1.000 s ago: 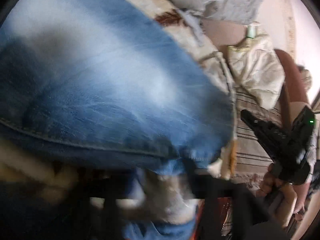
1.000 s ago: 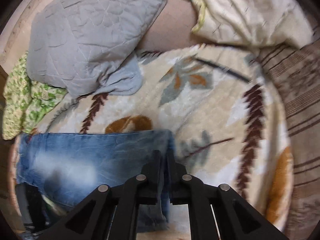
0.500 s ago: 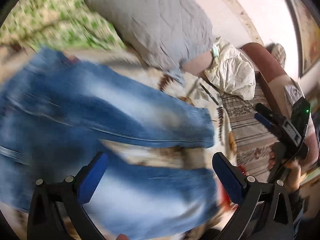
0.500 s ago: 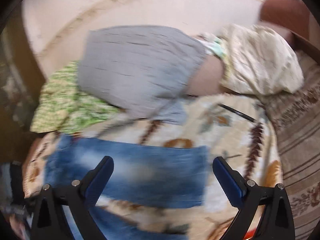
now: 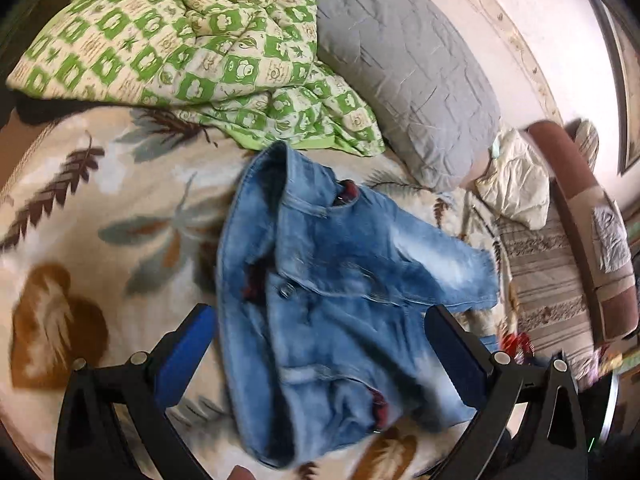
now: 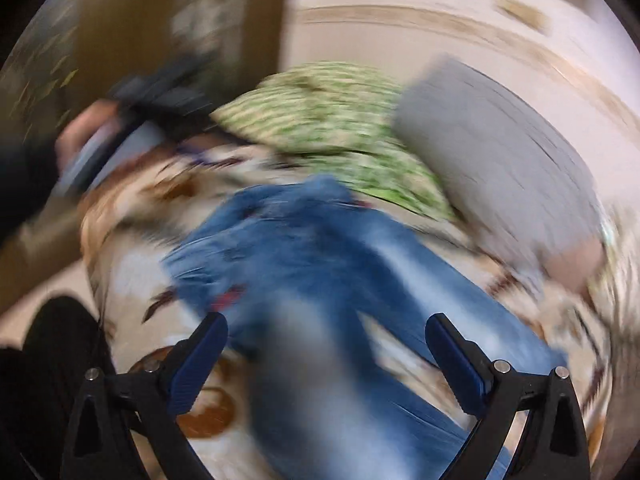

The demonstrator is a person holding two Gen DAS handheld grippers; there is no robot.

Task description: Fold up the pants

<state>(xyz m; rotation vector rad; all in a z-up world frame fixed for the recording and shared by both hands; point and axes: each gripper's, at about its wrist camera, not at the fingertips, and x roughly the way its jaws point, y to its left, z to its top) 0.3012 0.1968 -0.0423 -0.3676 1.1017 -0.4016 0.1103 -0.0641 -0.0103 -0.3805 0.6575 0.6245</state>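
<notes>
Blue jeans (image 5: 344,300) lying loose and rumpled on the patterned bed blanket (image 5: 80,240), just ahead of and beneath both claws. Released a moment ago: left claw (image 5: 320,344) and right claw (image 6: 326,354) now spread wide, gripping nothing. Fold not neat yet; likely needs regrasping. Green quilt (image 5: 180,40) and grey pillow (image 5: 408,68) farther ahead.
</notes>
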